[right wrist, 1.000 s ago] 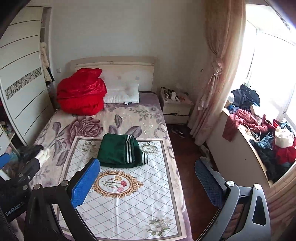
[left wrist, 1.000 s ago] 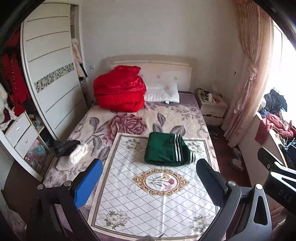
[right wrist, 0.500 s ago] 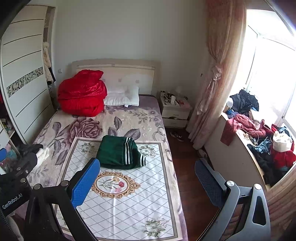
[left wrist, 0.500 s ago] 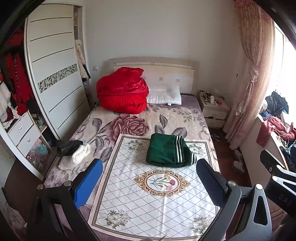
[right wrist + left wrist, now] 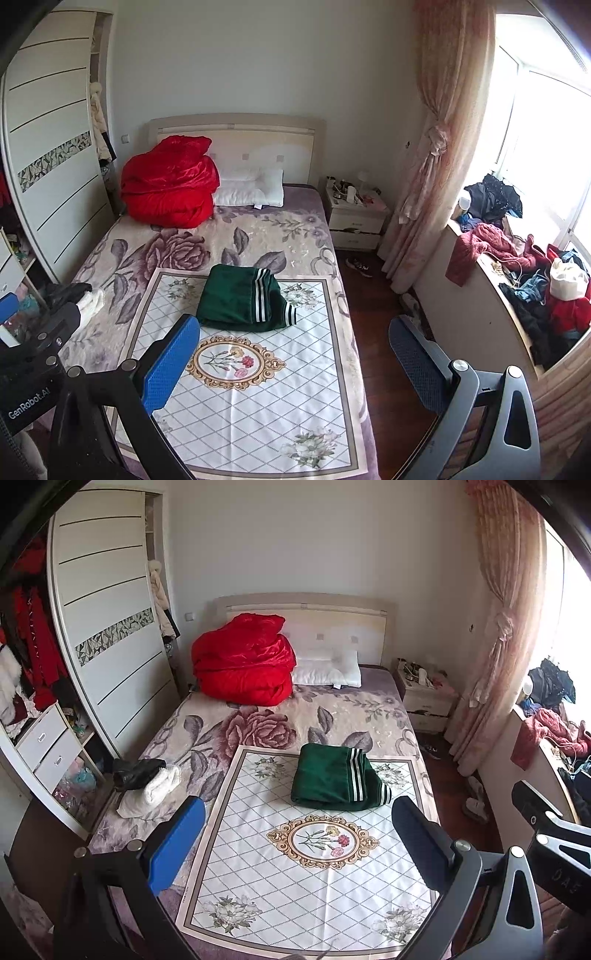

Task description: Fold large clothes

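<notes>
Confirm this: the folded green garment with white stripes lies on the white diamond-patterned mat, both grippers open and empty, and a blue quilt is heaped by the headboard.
One detail is wrong: the quilt heaped by the headboard is red, not blue, as the left wrist view shows. The folded green garment with white stripes does lie on the white diamond-patterned mat, and the left gripper and right gripper are both open and empty.

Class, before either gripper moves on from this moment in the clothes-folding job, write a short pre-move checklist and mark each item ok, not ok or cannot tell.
1. Left gripper open and empty: ok.
2. Right gripper open and empty: ok.
3. Green garment folded, lying on the white floral mat: ok.
4. Mat flat on the bed: ok.
5. More clothes waiting on the window ledge: ok.
6. Folded black and white items stable at the bed's edge: cannot tell.
</notes>
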Available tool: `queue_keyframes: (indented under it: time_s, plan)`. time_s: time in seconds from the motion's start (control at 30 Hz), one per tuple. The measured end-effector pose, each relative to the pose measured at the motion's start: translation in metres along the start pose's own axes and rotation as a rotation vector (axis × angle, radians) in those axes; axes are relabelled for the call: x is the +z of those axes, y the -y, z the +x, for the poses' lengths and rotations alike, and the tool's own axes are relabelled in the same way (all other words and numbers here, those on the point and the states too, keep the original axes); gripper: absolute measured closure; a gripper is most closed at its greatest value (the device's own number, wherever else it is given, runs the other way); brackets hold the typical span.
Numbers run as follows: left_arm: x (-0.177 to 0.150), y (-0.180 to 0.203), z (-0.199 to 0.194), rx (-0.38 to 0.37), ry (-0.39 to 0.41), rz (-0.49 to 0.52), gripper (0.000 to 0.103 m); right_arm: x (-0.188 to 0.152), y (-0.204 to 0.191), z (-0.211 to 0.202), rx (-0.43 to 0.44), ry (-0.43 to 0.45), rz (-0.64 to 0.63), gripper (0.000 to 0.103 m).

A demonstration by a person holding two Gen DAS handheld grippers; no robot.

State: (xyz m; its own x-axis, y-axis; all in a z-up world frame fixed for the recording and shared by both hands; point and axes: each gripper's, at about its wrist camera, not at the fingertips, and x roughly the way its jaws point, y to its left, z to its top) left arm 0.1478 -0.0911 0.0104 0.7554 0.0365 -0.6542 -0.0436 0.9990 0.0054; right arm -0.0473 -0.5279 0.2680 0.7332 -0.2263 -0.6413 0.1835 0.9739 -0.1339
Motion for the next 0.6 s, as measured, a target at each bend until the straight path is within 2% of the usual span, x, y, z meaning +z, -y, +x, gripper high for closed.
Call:
queue_keyframes:
  time_s: [0.6]
  plan:
    - [-0.0043, -0.0006, -0.0053, -0.011, 0.007, 0.004, 0.000, -0.0010, 0.0007, 0.0038, 0.002, -0.006, -0.004, 0.000]
